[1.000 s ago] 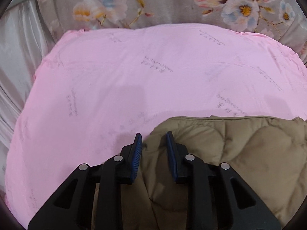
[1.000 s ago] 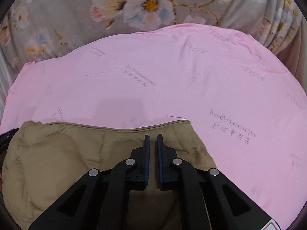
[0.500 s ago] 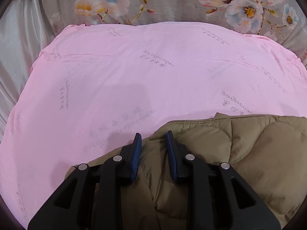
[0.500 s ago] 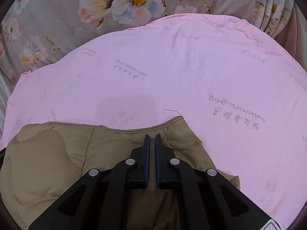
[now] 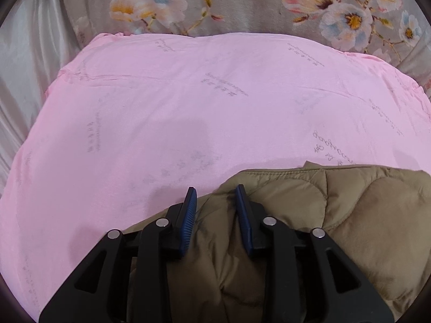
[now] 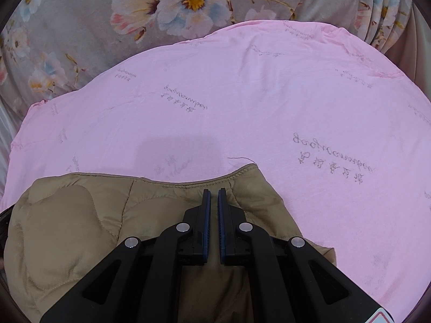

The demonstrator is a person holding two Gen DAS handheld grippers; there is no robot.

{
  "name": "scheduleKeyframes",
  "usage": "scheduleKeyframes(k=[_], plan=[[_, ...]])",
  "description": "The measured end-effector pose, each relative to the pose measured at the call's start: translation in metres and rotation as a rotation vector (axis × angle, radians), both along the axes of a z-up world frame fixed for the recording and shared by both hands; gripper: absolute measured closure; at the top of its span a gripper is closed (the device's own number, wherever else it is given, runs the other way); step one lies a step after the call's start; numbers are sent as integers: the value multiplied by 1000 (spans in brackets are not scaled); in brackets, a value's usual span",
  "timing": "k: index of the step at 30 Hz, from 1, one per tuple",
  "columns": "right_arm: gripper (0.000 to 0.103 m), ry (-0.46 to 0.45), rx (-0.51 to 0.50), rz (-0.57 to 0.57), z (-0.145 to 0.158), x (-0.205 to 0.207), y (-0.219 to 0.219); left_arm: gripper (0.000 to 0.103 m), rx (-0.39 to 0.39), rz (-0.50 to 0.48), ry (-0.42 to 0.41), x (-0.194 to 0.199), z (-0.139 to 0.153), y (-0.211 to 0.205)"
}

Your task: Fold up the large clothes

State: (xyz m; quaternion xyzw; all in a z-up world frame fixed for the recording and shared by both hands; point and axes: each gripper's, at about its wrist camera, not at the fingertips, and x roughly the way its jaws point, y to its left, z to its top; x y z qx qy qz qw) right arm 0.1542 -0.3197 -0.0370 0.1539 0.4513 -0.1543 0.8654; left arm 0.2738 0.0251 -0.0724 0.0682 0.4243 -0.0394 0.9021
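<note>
A quilted khaki jacket [image 5: 350,215] lies bunched at the near edge of a pink sheet [image 5: 188,113]; it also shows in the right wrist view [image 6: 80,228]. My left gripper [image 5: 215,193] is shut on a thick fold of the jacket, with padded fabric filling the gap between its blue pads. My right gripper [image 6: 212,192] is shut on the jacket just behind its stitched hem, its pads almost touching. Both hold the jacket's upper edge above the sheet.
The pink sheet [image 6: 269,102] covers a soft surface. A grey floral blanket [image 5: 242,2] lies beyond it, also in the right wrist view [image 6: 80,27]. Pale satin fabric [image 5: 24,62] hangs at the left, and pleated fabric [image 6: 388,13] at the right.
Both grippers have carried the jacket's edge back toward the near side, so more pink sheet shows ahead. The jacket has bunched up more between them. Both grips are unchanged.
</note>
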Motion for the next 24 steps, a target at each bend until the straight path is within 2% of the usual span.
scheduleKeyframes(k=[2, 4, 8, 11, 14, 18, 24], plan=[[90, -53, -1, 26, 25, -7, 15, 74, -27, 4, -4, -11, 16, 2], [90, -122, 2, 61, 54, -11, 36, 74, -80, -23, -21, -28, 39, -3], [90, -165, 7, 168, 84, -2, 85, 74, -90, -116, -36, -55, 69, -43], [89, -158, -1, 219, 79, 2, 114, 73, -90, -161, -8, -69, 67, -80], [89, -115, 19, 228, 55, 4, 125, 73, -43, -138, -2, -71, 50, -98], [90, -98, 30, 218, 29, 2, 123, 72, -19, -110, -28, -72, 29, -104], [90, -95, 18, 220, 18, 1, 130, 71, -30, -97, -53, -75, 13, -103]])
